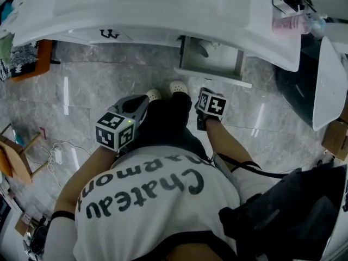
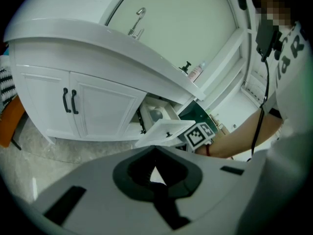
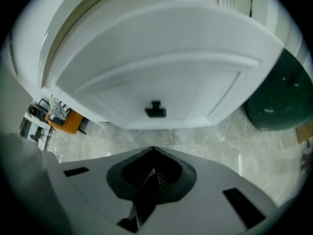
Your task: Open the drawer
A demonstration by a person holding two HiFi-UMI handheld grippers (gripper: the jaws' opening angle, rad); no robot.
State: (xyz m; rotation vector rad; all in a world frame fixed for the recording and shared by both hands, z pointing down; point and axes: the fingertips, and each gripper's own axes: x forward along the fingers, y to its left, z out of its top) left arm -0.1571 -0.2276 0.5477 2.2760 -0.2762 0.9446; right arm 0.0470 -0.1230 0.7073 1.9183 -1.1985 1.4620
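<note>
Drawer stands pulled out of the vanity, its black knob the only handhold

Nearest, the right gripper (image 3: pixel 152 173) has its ribbed dark fingers pressed together with nothing between them. It hangs just in front of the drawer (image 3: pixel 156 82) without touching it. The left gripper (image 2: pixel 154 173) is likewise closed and empty, held well back.

The drawer front is a smooth, glossy white panel with a recessed frame, stiff and probably slippery to pinch by its edge. The small square knob (image 3: pixel 155 109) at its middle is the sure hold. It likely runs on side rails and should slide lightly if pulled straight, though a skewed pull could bind it.

Below lies grey, veined, polished floor (image 3: pixel 205 136). Beyond, the vanity (image 2: pixel 98 106) shows panelled white doors with two thin black handles (image 2: pixel 68 101), under a thick curved counter.
</note>
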